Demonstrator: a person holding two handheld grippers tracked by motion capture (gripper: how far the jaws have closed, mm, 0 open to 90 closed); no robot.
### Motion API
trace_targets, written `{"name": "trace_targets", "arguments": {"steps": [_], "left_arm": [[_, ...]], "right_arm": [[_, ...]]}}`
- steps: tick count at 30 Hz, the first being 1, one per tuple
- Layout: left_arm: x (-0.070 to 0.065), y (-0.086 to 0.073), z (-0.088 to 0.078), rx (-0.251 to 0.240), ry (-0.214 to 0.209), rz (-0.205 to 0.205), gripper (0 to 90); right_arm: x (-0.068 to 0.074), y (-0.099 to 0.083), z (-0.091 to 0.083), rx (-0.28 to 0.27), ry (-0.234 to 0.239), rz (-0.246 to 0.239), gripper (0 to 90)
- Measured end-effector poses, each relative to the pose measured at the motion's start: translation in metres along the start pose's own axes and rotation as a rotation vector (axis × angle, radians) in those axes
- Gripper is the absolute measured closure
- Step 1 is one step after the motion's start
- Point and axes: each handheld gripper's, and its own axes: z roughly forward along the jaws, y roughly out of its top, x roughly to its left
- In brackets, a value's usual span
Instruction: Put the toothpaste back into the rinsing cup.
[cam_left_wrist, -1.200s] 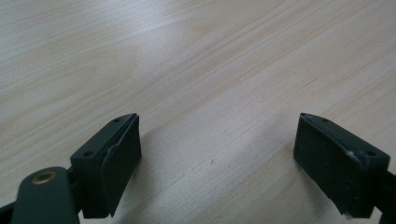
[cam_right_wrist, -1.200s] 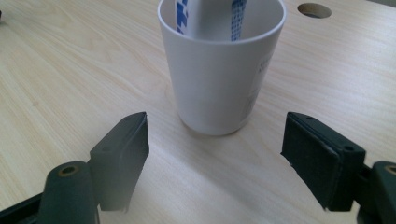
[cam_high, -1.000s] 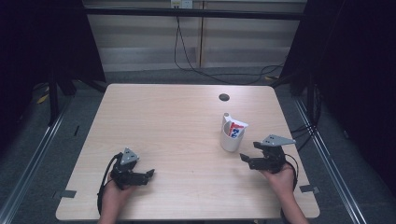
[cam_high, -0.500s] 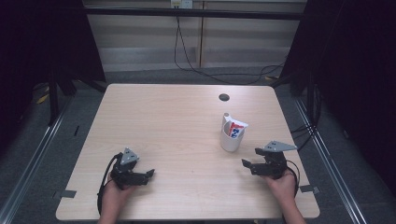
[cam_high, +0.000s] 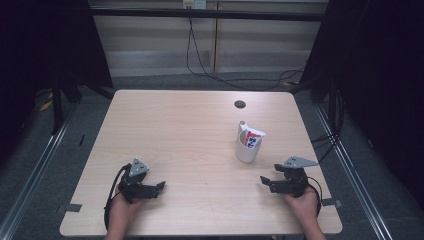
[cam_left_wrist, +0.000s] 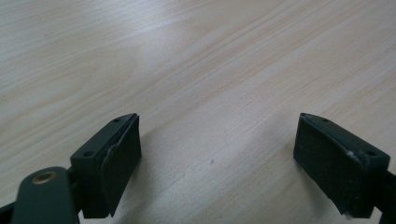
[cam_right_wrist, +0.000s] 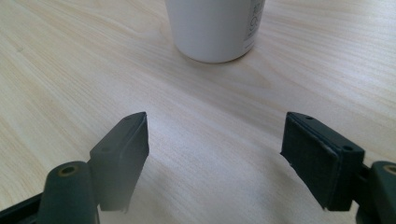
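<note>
- The person's two hands are resting near the bench's near edge, each gripping a set of tongs: the left tongs (cam_high: 159, 186) toward the near-left corner, the right tongs (cam_high: 263, 181) toward the near-right corner.
- A white cup (cam_high: 248, 147) is standing upright on the bench (cam_high: 170, 125), right of centre, just beyond the right tongs and apart from them; nothing is touching it.
- From above, a red, white and blue packet (cam_high: 252, 137) is sticking out of the cup's mouth, leaning toward the right edge. A small dark round hole (cam_high: 240, 104) is sitting near the far edge, beyond the cup.
- The right gripper view is looking along the right tongs (cam_right_wrist: 215, 154), and here the jaws are standing released, wide apart, with bare wood between them. The cup's lower wall (cam_right_wrist: 212, 28) is rising straight ahead, a strip of printed label running down its right side; the packet is cut off above the frame.
- The left gripper view is showing the left tongs (cam_left_wrist: 217, 156) likewise released, jaws spread, with plain wood grain ahead and no object between them.
- The high view is giving the grey three-cornered plates (cam_high: 299, 161) on top of the tongs and the cables trailing off them.
</note>
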Motion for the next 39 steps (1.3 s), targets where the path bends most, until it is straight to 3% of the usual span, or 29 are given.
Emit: {"name": "trace_targets", "arguments": {"steps": [39], "left_arm": [[0.000,0.000,0.000,-0.003,0.000,-0.003,14.8]], "right_arm": [[-0.010,-0.024,-0.021,0.044,-0.060,-0.007,22.8]]}}
